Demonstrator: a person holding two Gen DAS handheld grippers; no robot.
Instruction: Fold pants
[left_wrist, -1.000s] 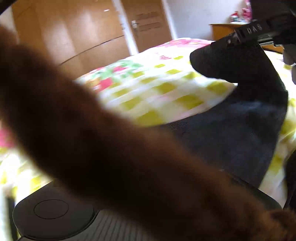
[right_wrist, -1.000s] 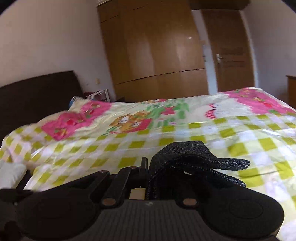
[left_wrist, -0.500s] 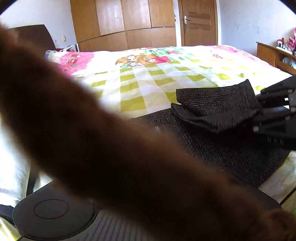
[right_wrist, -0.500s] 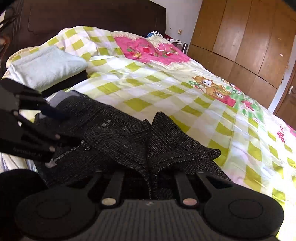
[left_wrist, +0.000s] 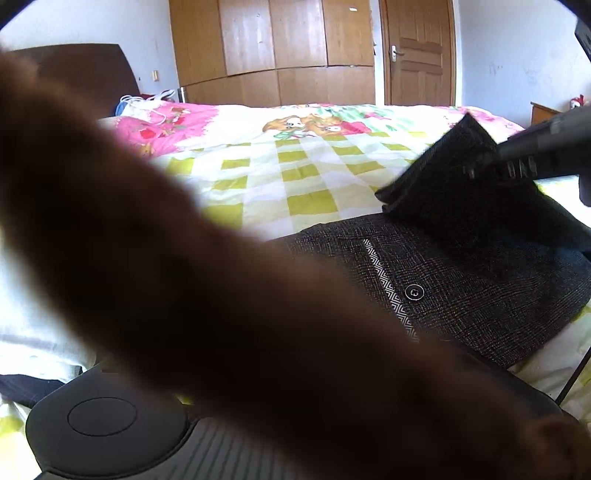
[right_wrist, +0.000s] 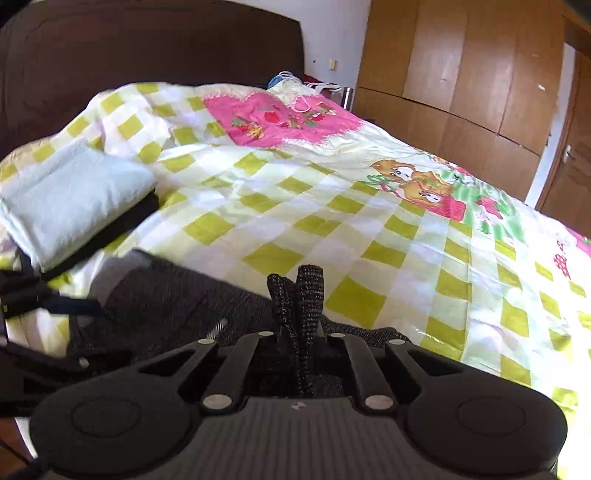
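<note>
Dark woven pants (left_wrist: 476, 295) lay on the checked bedspread (left_wrist: 295, 177), one fold of them pinched in the right gripper (right_wrist: 301, 332)

The right gripper's fingers were closed on a bunched fold of the pants (right_wrist: 306, 295) that stood upright just ahead of its body, with the rest of the fabric spread to its left; in the left wrist view the same gripper (left_wrist: 495, 162) held that fold raised above the flat waist part with its button (left_wrist: 414, 292). The left gripper (right_wrist: 55, 332) appeared blurred at the fabric's far left edge, its fingers hidden in its own view by an out-of-focus brown shape (left_wrist: 184, 280), so its state could not be told. A white pillow (right_wrist: 70, 199) lay beyond it
</note>
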